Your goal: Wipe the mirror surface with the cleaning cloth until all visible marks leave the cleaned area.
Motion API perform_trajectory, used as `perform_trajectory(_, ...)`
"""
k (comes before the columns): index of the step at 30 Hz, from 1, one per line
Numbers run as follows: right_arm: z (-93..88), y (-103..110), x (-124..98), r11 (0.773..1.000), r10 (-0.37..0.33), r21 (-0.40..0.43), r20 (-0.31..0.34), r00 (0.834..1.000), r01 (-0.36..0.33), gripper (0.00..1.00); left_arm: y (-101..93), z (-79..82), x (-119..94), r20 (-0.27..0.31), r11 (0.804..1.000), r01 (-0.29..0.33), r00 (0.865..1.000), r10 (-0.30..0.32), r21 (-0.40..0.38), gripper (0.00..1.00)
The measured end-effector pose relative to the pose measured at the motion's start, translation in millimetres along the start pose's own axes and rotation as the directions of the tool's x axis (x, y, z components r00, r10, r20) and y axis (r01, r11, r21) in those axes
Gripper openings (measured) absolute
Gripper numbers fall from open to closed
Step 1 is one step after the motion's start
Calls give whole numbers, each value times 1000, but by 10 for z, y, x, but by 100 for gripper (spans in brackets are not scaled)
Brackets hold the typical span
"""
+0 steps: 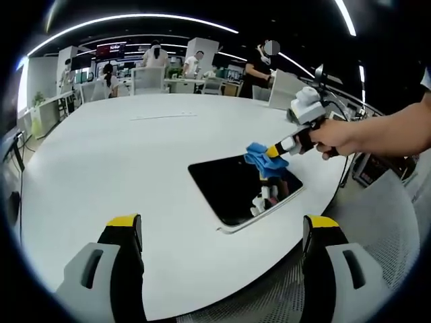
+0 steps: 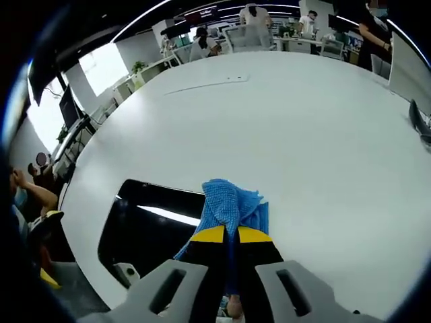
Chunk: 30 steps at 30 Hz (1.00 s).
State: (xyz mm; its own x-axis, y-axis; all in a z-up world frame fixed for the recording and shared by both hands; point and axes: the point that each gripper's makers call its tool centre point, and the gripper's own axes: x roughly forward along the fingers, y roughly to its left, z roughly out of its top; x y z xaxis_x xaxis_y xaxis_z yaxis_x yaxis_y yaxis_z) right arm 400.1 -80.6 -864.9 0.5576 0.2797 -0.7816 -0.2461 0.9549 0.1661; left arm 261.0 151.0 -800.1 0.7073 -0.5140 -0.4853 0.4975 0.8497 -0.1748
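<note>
Right tool (image 2: 230,235) (clamped on blue cloth (image 2: 229,202)) over mirror (image 2: 145,225)

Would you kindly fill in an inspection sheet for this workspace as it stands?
Surface: round white table.
Job's things: mirror flat near the table edge; blue cleaning cloth pressed on the mirror's edge.
Clutter: thin strip lying mid-table.
Grippers: right gripper shut on the cloth; left gripper open, off the mirror.
Cables: nothing seen.
Surroundings: open office, desks, chairs, several people.
</note>
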Motion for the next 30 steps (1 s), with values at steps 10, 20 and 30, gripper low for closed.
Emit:
perform_trajectory(10, 159, -35, 117, 1000, -11, -7, -9, 1000, 11, 0, -2, -18, 1, -10, 1000, 4, 1000, -3, 10, 99)
perform_trajectory(20, 165, -33, 116, 1000, -5, -7, -10, 1000, 4, 0, -3, -37, 8, -23, 1000, 2, 1000, -1, 25, 99)
perform_trajectory(30, 185, -21, 74, 1000, 16, 2, -25, 1000, -16, 0, -1, -39, 7, -22, 1000, -1, 1000, 1, 18, 99)
